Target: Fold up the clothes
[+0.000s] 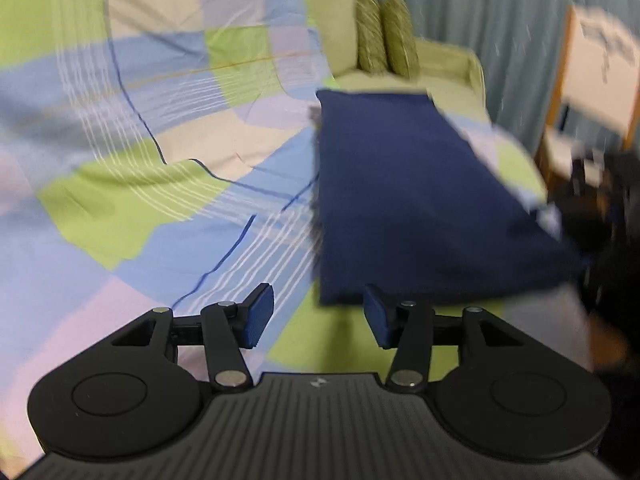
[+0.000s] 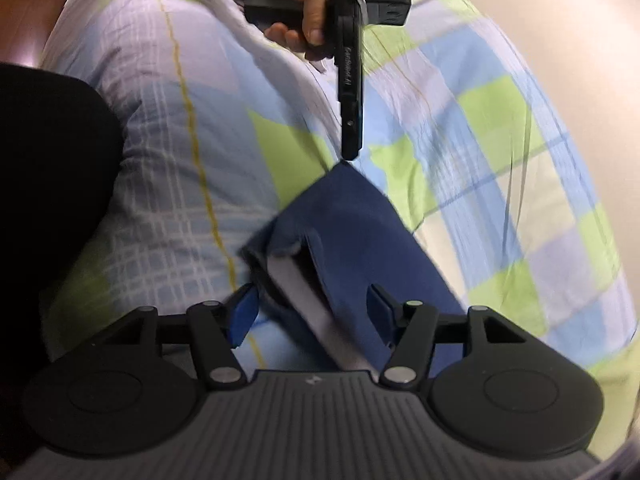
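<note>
A navy blue garment (image 1: 400,200) lies folded into a long strip on the checked bedsheet (image 1: 160,200). My left gripper (image 1: 316,308) hovers open at the strip's near left corner, and its pads do not press the cloth. In the right wrist view the same garment (image 2: 352,220) shows a folded end with a pale inner layer. That end lies between the jaws of my right gripper (image 2: 311,304), which is open with its blue pads apart. At the garment's far corner, a hand (image 2: 308,0) holds the left gripper (image 2: 350,152), seen from the side.
Two green cushions (image 1: 384,32) sit on a pale green sofa (image 1: 444,68) beyond the bed, in front of grey-blue curtains (image 1: 480,8). A wooden-framed board (image 1: 596,72) stands at the right. A dark mass (image 2: 48,180) fills the left, with brown floor (image 2: 28,12) above it.
</note>
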Motion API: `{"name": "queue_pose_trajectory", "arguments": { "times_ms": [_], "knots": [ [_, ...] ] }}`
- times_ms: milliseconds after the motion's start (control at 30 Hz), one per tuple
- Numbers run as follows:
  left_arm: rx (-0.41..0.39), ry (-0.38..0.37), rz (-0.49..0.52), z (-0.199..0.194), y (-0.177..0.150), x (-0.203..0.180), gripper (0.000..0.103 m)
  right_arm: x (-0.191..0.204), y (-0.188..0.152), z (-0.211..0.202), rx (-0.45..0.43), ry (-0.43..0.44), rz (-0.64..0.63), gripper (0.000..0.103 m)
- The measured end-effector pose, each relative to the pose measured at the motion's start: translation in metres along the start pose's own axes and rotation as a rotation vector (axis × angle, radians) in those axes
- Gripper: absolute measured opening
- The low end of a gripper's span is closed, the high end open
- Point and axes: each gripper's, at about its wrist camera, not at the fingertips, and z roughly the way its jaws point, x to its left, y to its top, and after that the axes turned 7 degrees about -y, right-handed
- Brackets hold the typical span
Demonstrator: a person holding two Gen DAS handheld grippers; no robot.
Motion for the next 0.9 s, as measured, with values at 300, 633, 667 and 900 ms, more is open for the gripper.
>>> {"name": "queue_pose_trajectory", "arguments": {
  "times_ms": [300, 633, 667, 900],
  "knots": [
    [0.059, 0.212, 0.609, 0.034, -0.015, -0.067, 0.055, -0.005, 0.001, 0.029, -0.001, -0.058, -0.100, 0.053],
    [0.032, 0.324, 1.083, 0.075, -0.022, -0.088, 0.064, -0.049, -0.003, 0.025, -0.029, -0.085, 0.040, 0.022],
    [0.034, 0.330, 1.101, 0.076, -0.023, -0.088, 0.064, -0.052, -0.004, 0.024, -0.033, -0.082, 0.059, 0.013],
    [0.056, 0.347, 1.178, 0.083, -0.027, -0.093, 0.065, -0.073, -0.011, 0.003, -0.050, -0.101, 0.210, 0.007]
  ]
}}
